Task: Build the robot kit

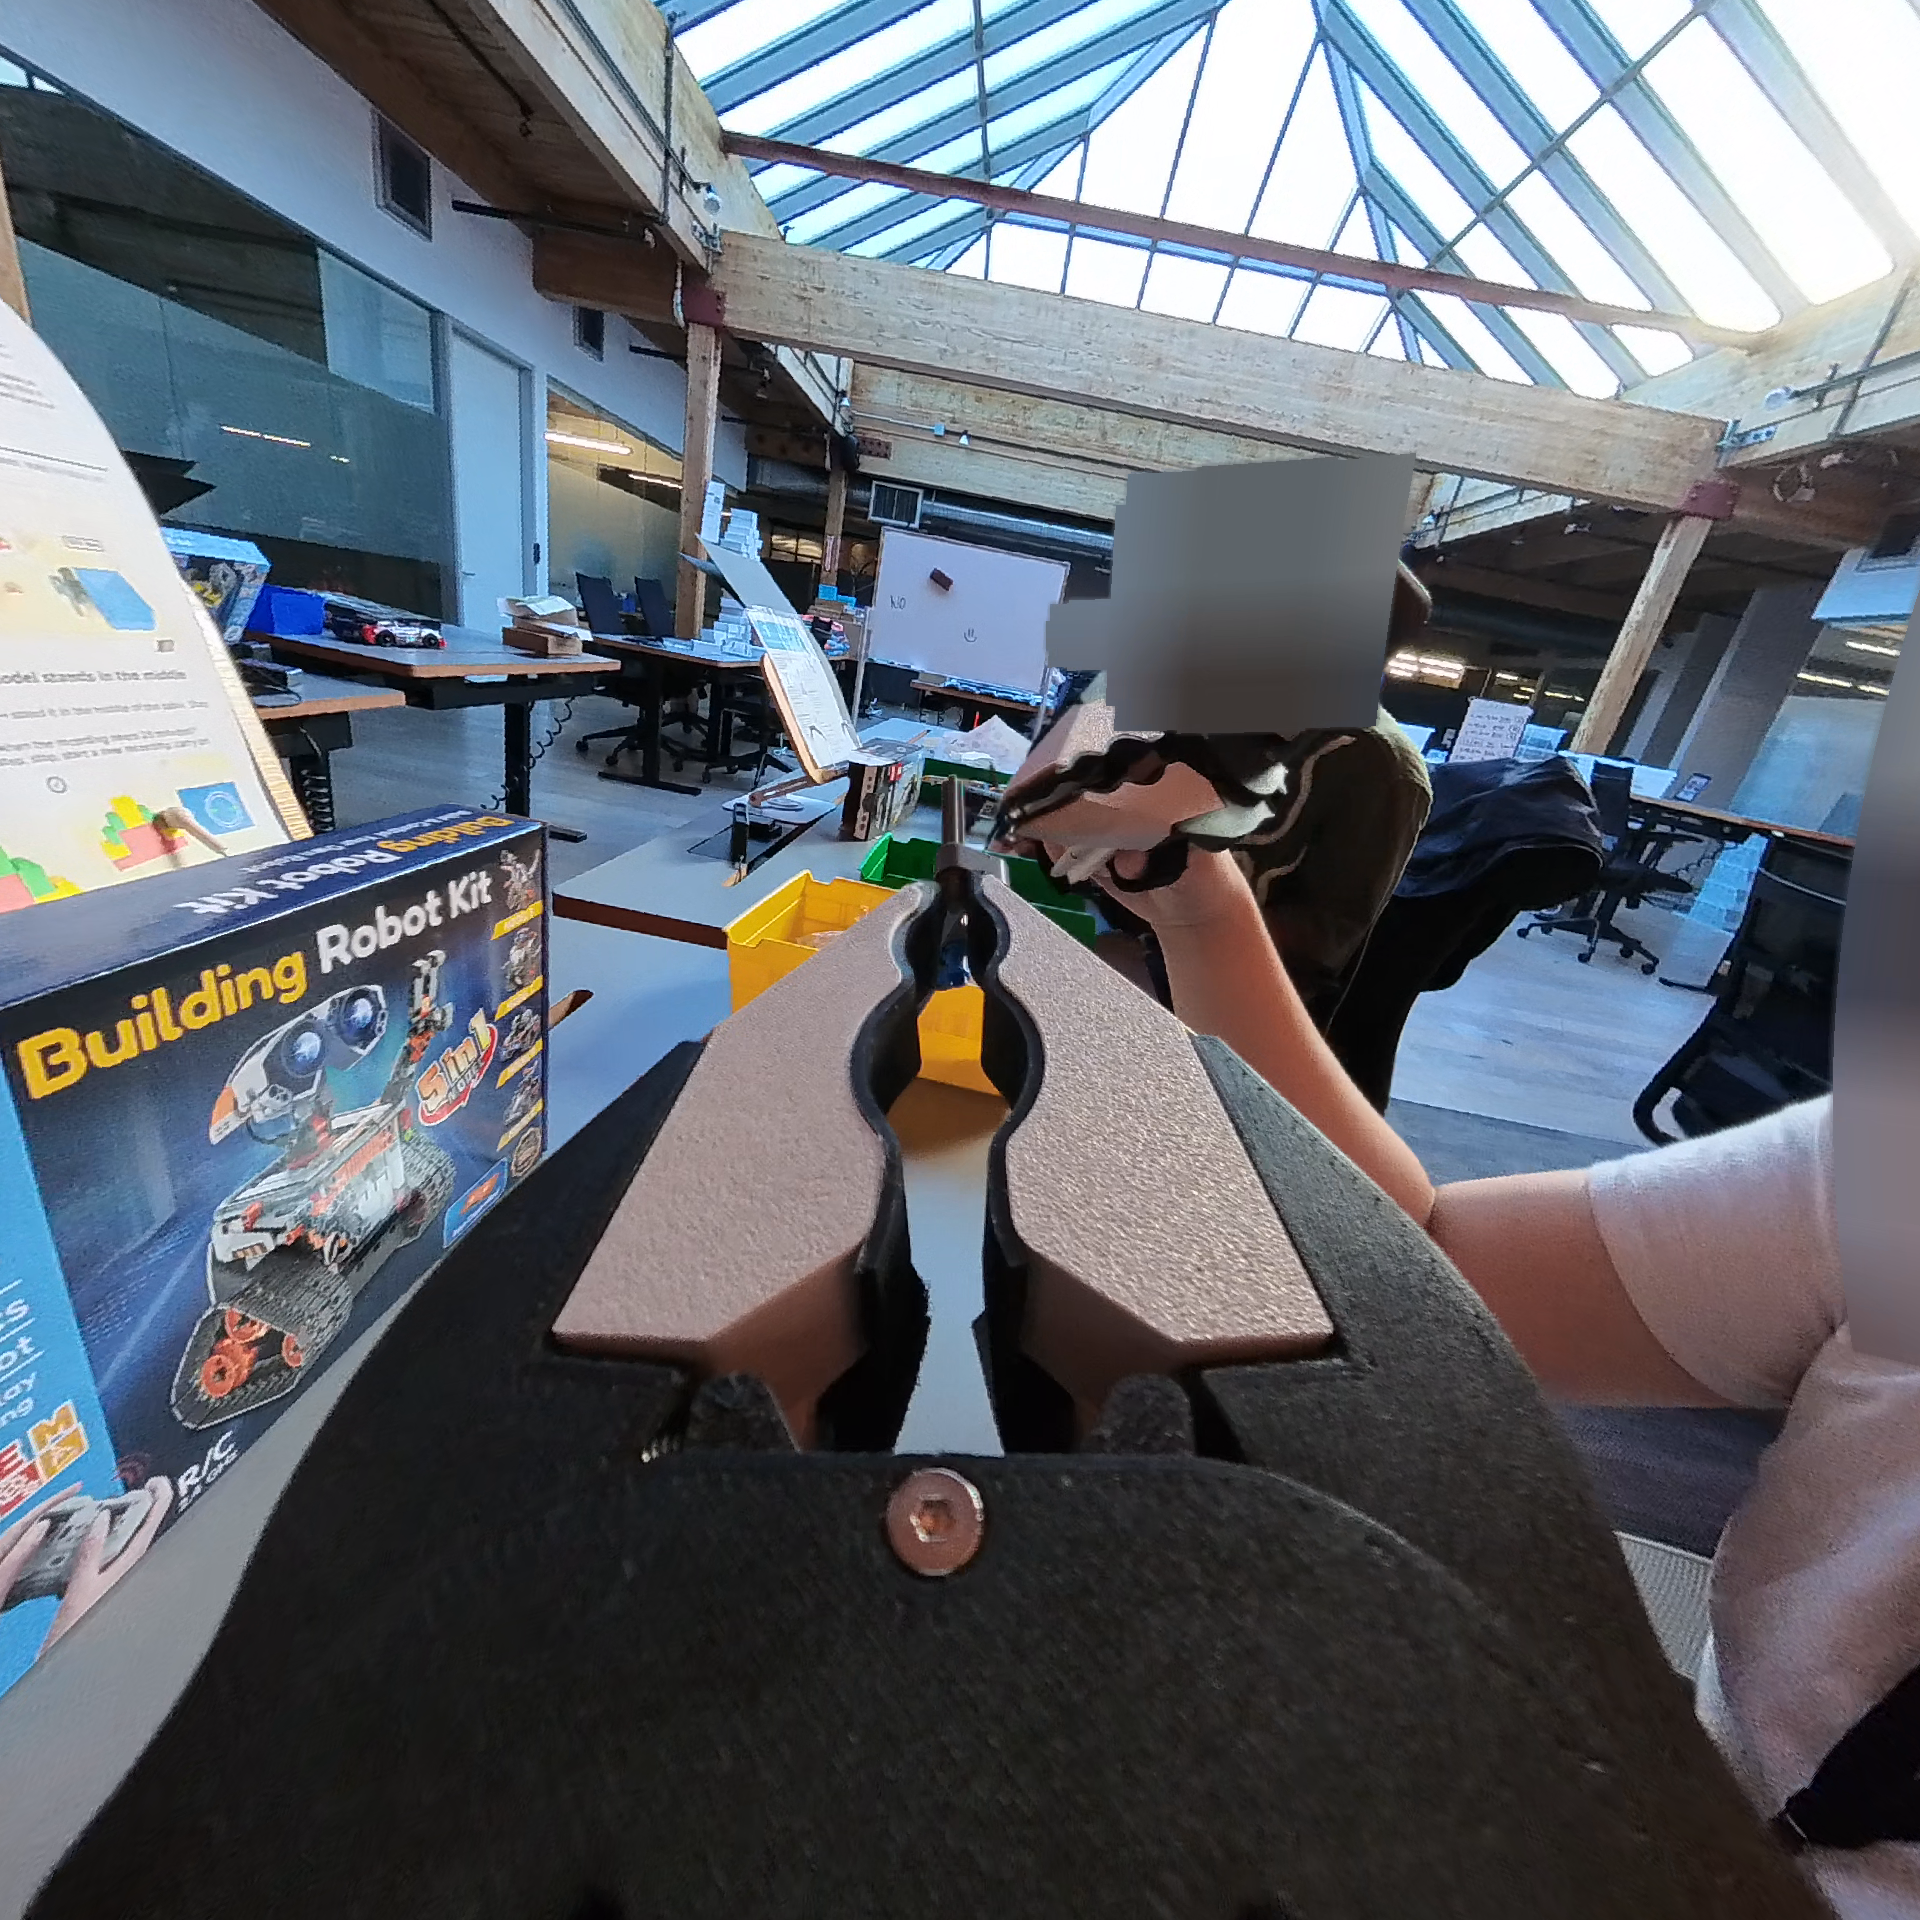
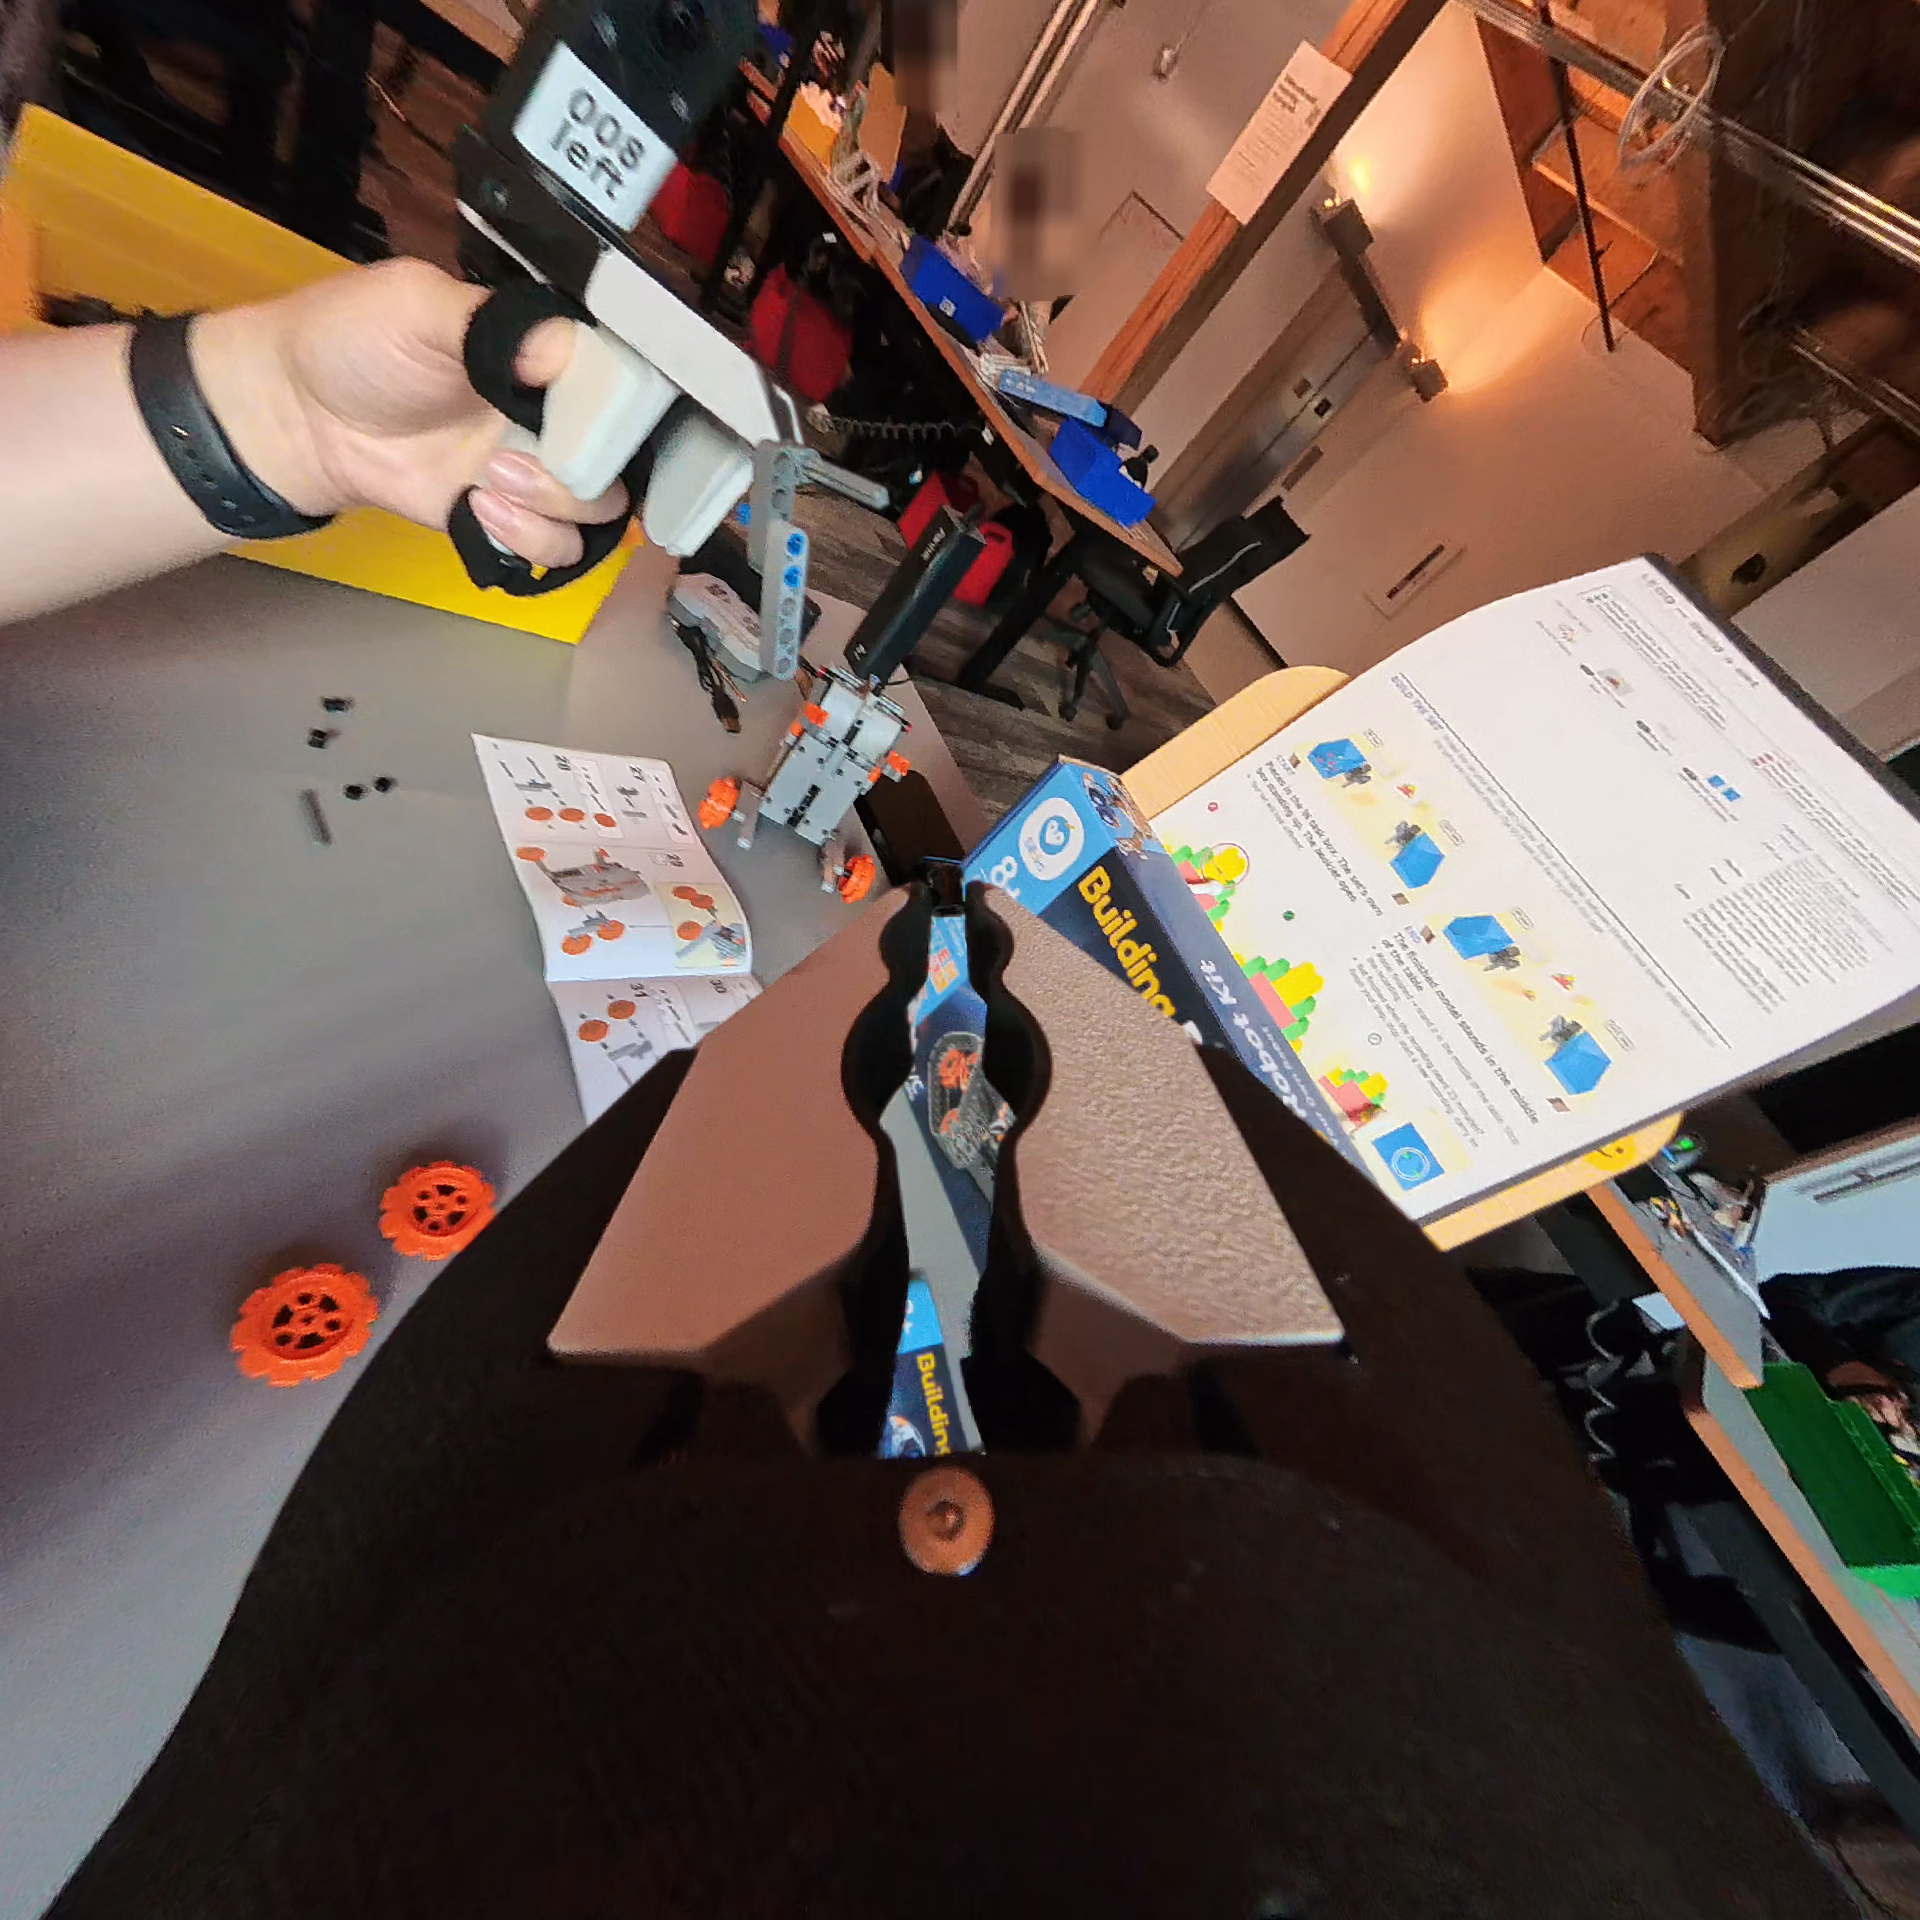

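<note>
The left gripper (image 1: 956, 906) is clenched at its tips on one end of a grey perforated beam (image 2: 781, 582) fitted with blue pins. In the right wrist view the beam hangs down from those tips, clear above the table and above the partly built grey model (image 2: 826, 774). The right gripper (image 2: 943, 891) has its fingers drawn almost together, and a small dark part (image 2: 941, 881) appears to be pinched between the very tips (too small to name with any confidence). In the left wrist view, its tips sit just beside the free end of the beam.

By its look the beam is light, stiff moulded plastic with smooth faces, so it would probably slip or swivel under a loose pinch. The flat sides near one end look like the surest place to hold it, leaving the holes free. The dark part would be lighter still and easy to drop.

Both tools are held over a plain grey table (image 2: 208, 935). An open instruction booklet (image 2: 613, 883) lies on it, with two loose orange toothed wheels (image 2: 303, 1322) near the front edge and a scatter of small black pins (image 2: 353, 769) farther back. A dark blue kit box (image 1: 260, 1143) stands upright beside a printed sheet (image 2: 1558, 883) propped on a board. A yellow bin (image 1: 800, 935) and a green bin (image 1: 904, 862) sit beyond the fingertips.

The room is a big open workshop with timber beams, a glazed skylight (image 1: 1351, 156), a whiteboard (image 1: 966, 623), desks and office chairs.
</note>
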